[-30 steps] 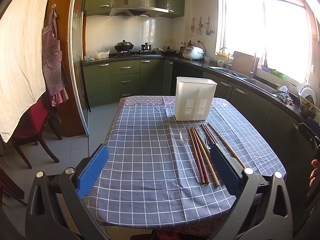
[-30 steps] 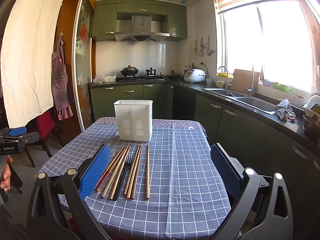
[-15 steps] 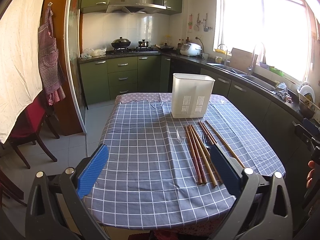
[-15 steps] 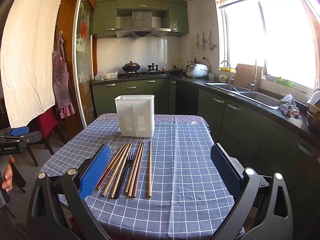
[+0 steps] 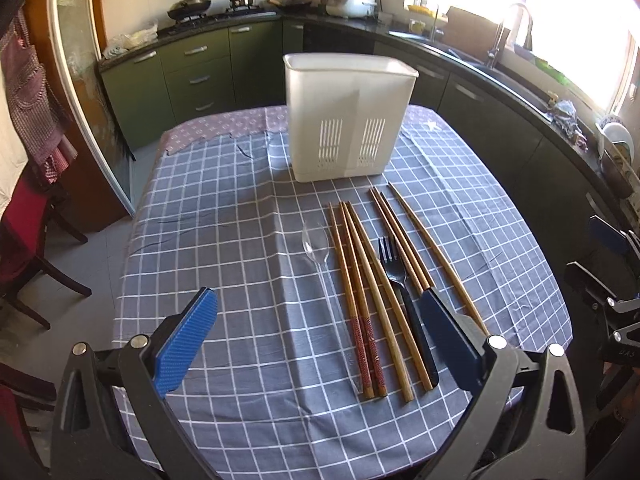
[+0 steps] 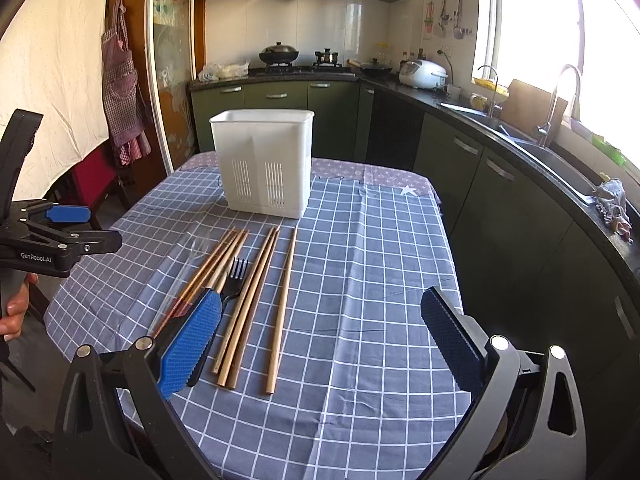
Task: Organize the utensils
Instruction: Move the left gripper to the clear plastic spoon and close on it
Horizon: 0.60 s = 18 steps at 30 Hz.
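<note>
A white slotted utensil holder (image 5: 347, 120) (image 6: 264, 162) stands upright at the far middle of the checked tablecloth. In front of it lie several wooden chopsticks (image 5: 374, 280) (image 6: 256, 292), a black plastic fork (image 5: 400, 280) (image 6: 234, 278) among them, and a clear plastic spoon (image 5: 318, 250) (image 6: 192, 254) on their left. My left gripper (image 5: 320, 332) hovers open above the near ends of the utensils, holding nothing. My right gripper (image 6: 320, 340) is open too, with its left finger over the chopstick ends and the fork handle.
The table (image 5: 224, 240) has bare cloth on its left half and right side. Green cabinets and a dark counter with a sink (image 6: 532, 148) run along the right. A red chair (image 5: 24, 224) stands left of the table. A hand (image 6: 16, 304) holds the left gripper.
Both grippers have moved forward and tipped down toward the table, so the utensils and holder appear larger and closer. Nothing on the table has moved.
</note>
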Each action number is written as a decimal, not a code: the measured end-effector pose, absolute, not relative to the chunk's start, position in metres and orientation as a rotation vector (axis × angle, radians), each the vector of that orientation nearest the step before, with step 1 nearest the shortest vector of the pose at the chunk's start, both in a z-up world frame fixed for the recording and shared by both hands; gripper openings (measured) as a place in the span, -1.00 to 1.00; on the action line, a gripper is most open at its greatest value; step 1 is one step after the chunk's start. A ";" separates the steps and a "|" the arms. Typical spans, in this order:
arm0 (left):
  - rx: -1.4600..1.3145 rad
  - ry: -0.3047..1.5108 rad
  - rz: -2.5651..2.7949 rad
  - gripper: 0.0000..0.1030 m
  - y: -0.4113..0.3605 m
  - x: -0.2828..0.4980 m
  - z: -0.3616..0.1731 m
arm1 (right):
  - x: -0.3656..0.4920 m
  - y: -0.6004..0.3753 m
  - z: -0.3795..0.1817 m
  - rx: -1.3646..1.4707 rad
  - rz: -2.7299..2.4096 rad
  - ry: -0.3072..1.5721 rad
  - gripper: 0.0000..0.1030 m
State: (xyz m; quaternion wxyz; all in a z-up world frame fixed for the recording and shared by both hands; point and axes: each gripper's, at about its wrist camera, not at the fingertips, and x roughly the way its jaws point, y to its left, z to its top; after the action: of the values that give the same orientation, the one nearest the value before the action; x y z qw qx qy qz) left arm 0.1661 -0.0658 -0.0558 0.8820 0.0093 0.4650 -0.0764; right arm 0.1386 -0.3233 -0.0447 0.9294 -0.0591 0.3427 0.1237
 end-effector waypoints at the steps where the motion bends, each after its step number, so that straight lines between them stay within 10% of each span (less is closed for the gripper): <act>1: 0.015 1.006 -0.166 0.87 -0.069 0.176 -0.063 | 0.146 -0.326 -0.049 -0.111 0.251 0.721 0.91; 5: -0.009 1.128 -0.184 0.72 -0.079 0.206 -0.088 | 0.174 -0.342 -0.066 0.008 0.269 0.824 0.91; 13: -0.056 1.251 -0.135 -0.34 -0.076 0.235 -0.120 | 0.208 -0.360 -0.088 0.119 0.315 0.946 0.91; 18: -0.047 1.291 -0.119 -0.55 -0.078 0.243 -0.130 | 0.212 -0.358 -0.095 0.121 0.320 0.969 0.90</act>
State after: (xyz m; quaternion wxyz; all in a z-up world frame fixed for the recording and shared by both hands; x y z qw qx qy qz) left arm 0.2433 -0.0783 -0.1305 0.7969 -0.0220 0.6011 -0.0555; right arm 0.2120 -0.3582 -0.0950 0.8710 0.0576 0.4634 0.1528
